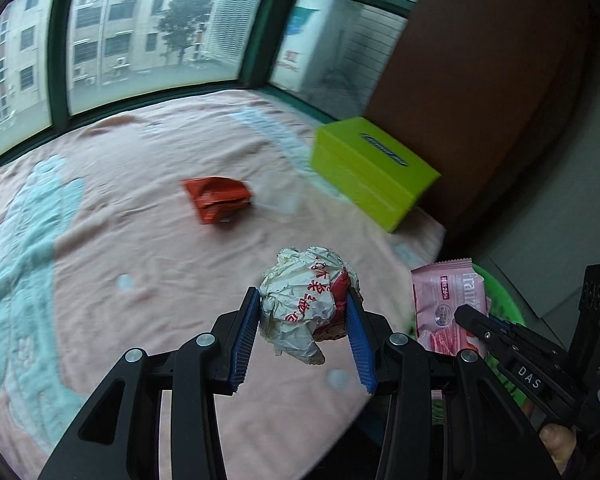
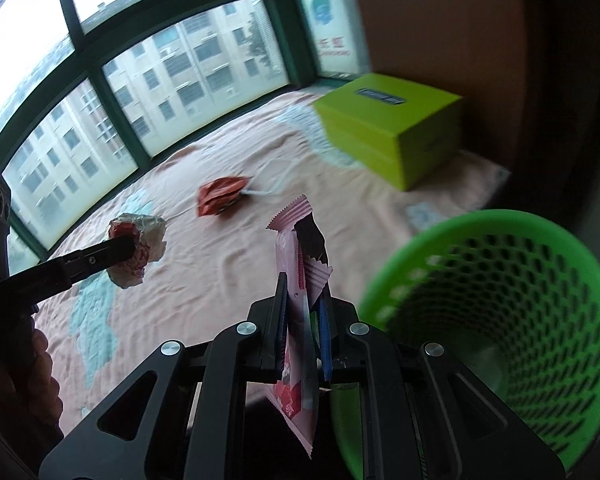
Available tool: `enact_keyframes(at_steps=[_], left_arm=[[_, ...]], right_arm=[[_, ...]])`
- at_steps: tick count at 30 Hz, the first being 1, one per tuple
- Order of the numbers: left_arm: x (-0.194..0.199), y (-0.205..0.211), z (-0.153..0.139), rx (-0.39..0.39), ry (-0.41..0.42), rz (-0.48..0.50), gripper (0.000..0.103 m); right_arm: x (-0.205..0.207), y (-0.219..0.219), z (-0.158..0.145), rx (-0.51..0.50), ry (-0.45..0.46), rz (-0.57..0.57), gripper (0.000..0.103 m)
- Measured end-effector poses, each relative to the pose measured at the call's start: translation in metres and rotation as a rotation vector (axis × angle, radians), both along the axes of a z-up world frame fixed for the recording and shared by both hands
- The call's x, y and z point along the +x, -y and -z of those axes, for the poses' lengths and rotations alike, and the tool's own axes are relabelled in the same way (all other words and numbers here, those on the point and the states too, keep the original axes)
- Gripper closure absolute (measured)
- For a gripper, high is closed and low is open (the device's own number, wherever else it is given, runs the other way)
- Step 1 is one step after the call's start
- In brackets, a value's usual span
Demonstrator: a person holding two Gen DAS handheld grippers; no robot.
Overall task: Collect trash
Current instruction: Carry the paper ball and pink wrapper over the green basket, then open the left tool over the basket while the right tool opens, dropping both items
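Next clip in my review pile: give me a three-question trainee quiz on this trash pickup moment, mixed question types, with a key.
1. True or false: the left gripper is shut on the crumpled paper wrapper.
2. Multiple choice: what does the right gripper hold? A) the red wrapper B) the pink snack packet C) nothing
3. Short answer: which piece of trash lies ungripped on the blanket?

Key
1. True; its blue pads press both sides of the ball.
2. B; the pink snack packet is pinched beside the green mesh basket.
3. The red wrapper, lying left of the lime-green box in the left wrist view.
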State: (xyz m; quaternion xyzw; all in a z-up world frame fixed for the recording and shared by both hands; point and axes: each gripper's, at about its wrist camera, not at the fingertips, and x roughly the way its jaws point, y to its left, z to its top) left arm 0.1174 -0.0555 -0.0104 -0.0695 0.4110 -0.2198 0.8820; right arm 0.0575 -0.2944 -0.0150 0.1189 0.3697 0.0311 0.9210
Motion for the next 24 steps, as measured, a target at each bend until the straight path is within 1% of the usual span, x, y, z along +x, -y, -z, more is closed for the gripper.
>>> enact_keyframes(at_steps=[5, 11, 15, 21, 23, 24], left_arm=[[-0.01, 0.036, -0.008, -0.01, 0.015, 0.071, 0.062], [-0.019, 0.078, -0.015, -0.023, 0.027, 0.161, 0.062], [-0.022, 0.1, -0.017, -0.021, 0.03, 0.209, 0.062], [-0.03, 0.132, -0.017, -0.015, 0.025, 0.276, 0.062], [-0.031, 0.14, -0.015, -0.01, 0.021, 0.293, 0.062], [-0.032, 0.143, -0.015, -0.007, 0.019, 0.3, 0.062]], right_arm=[[-0.024, 0.029, -0.008, -0.05, 0.017, 0.079, 0.09], [-0.049, 0.063, -0.006, -0.082, 0.013, 0.169, 0.088], [-0.062, 0.084, -0.001, -0.074, -0.002, 0.227, 0.087], [-0.074, 0.104, 0.004, -0.052, -0.015, 0.272, 0.086], [-0.077, 0.11, 0.006, -0.042, -0.018, 0.287, 0.079], [-0.079, 0.113, 0.006, -0.042, -0.014, 0.297, 0.069]])
